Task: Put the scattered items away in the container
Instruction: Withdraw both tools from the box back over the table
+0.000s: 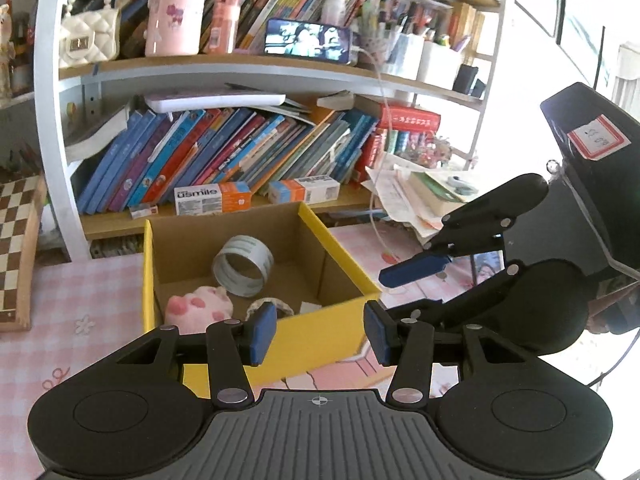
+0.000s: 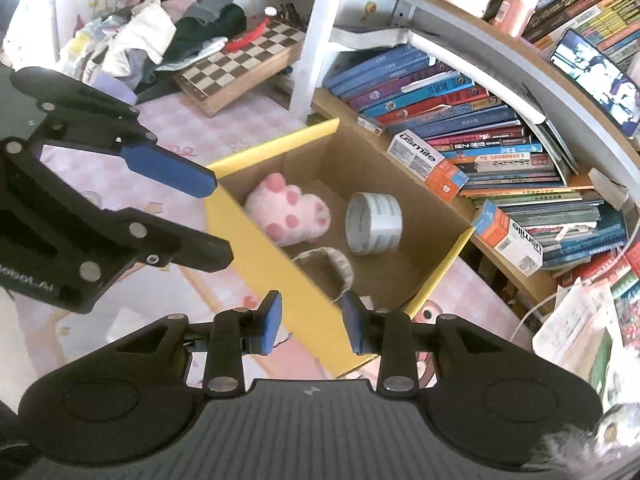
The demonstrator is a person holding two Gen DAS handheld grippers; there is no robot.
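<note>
A yellow cardboard box [image 1: 312, 332] [image 2: 256, 240] stands on the pink tablecloth in front of the shelf. Inside it lie a pink plush paw [image 1: 200, 308] [image 2: 290, 212], a white tape roll [image 1: 243, 266] [image 2: 374, 223] and a beige woven ring [image 1: 270, 306] [image 2: 326, 268]. My left gripper [image 1: 320, 334] is open and empty just before the box's near wall. My right gripper [image 2: 312, 326] is open and empty above the box's near corner. The right gripper also shows in the left wrist view [image 1: 424, 280], to the right of the box. The left gripper shows in the right wrist view [image 2: 188, 216].
A bookshelf [image 1: 240, 68] full of books stands behind the box, with two usmile cartons [image 1: 212, 198] on its low board. A phone [image 1: 308, 42] plays on the upper shelf. A chessboard box [image 2: 240, 68] and a clothes pile [image 2: 152, 32] lie to the left.
</note>
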